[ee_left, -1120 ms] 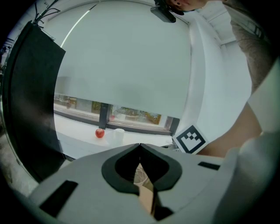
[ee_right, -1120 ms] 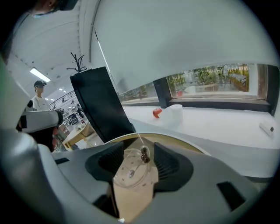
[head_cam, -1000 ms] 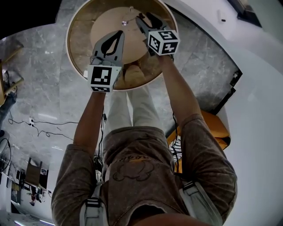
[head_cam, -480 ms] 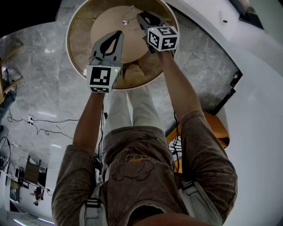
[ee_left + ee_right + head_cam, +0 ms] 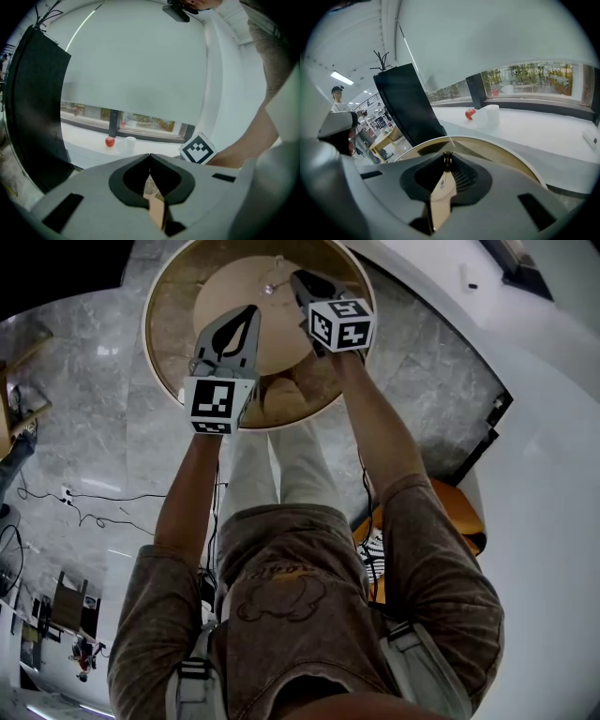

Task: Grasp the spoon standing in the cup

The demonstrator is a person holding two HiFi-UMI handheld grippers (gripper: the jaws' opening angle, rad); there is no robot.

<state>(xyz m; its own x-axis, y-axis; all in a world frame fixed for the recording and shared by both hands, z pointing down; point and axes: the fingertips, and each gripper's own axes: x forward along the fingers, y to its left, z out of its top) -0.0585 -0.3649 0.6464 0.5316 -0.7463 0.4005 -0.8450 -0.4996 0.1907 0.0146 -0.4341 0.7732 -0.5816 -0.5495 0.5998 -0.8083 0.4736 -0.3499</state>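
Head view, arms: both bare forearms (image 5: 192,484) stretch forward over the round tan wooden table (image 5: 167,324), and the grippers tilt downward.
Head view, cup: the small clear cup (image 5: 270,286) stands near the table's middle, just left of the right gripper (image 5: 294,279). The left gripper (image 5: 251,311) is apart from it, nearer the person.
Left gripper view, jaws: the tips are together with nothing pinched; the cup shows beyond them.
Right gripper view, jaws: they have just been closing and now pinch the top of the thin, dark-handled spoon (image 5: 447,160).

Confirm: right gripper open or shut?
Shut on the spoon, apparently: the right gripper's jaws have just been closing, tips pinching its thin handle.
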